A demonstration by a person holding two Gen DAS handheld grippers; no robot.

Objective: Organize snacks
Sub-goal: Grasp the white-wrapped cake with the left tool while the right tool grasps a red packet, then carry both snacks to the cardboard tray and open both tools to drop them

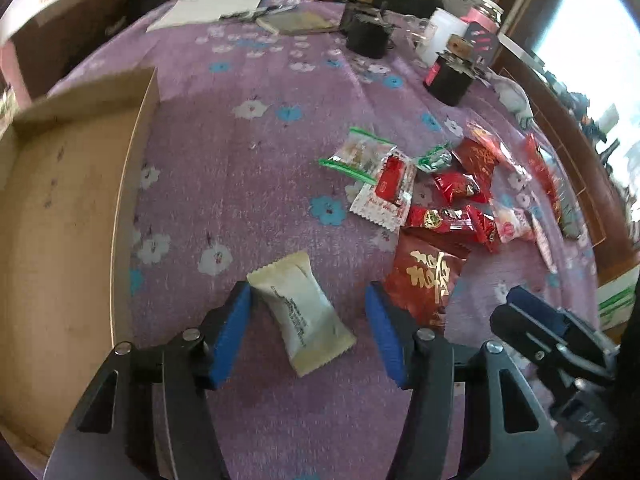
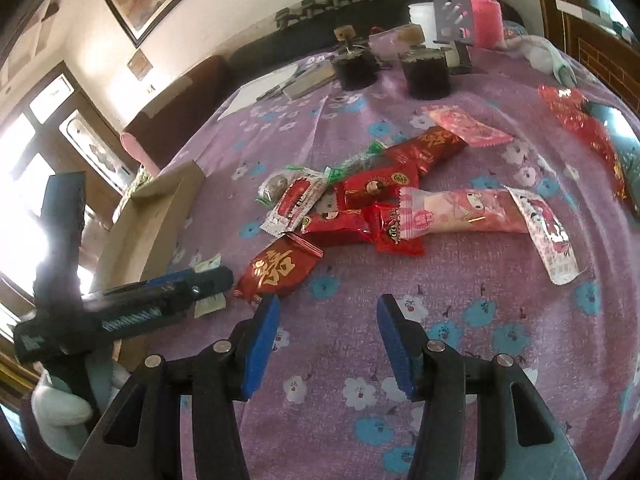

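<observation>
Left tongs (image 1: 308,320) tilt steeply down, jaws open astride 1 cream packet (image 1: 302,314) on the table (image 1: 240,160), beside my box (image 1: 60,220). Right tongs (image 2: 328,332) hang open, empty, near the snack pile (image 2: 380,208).

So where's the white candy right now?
In the left wrist view the white candy lies on the purple cloth between the left gripper fingers, with the cardboard box to its left and the red packet to its right.

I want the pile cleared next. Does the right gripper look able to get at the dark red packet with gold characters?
Probably yes. The right gripper is open and empty, the dark red packet with gold characters lies just ahead of its left fingertip, uncovered on the purple floral cloth; the left gripper sits close beside.
</observation>
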